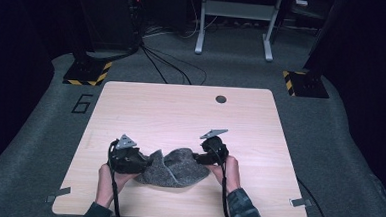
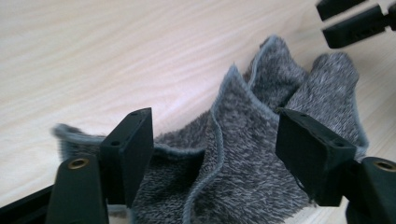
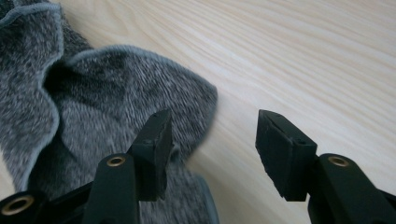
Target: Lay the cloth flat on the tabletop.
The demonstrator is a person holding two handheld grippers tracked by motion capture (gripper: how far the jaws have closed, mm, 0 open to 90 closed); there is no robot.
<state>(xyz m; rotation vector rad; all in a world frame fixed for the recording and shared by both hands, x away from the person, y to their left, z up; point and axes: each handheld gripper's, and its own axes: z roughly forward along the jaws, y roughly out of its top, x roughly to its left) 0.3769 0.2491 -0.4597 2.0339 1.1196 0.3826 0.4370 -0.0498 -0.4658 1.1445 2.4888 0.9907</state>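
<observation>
Grey fleecy cloth (image 1: pixel 175 168) crumpled between left gripper (image 1: pixel 139 162), right gripper (image 1: pixel 198 158), both released

High view: fixed above the near edge of the tabletop (image 1: pixel 181 108), looking forward and down, far enough to take in the whole top plus floor beyond. Left tongs (image 2: pixel 215 158) cam: rides low, close up, looking along its jaws across the grey cloth (image 2: pixel 243 154). Right tongs (image 3: pixel 212 154) cam: same closeness, facing the cloth's other end. All three share the cloth near the near edge.
</observation>
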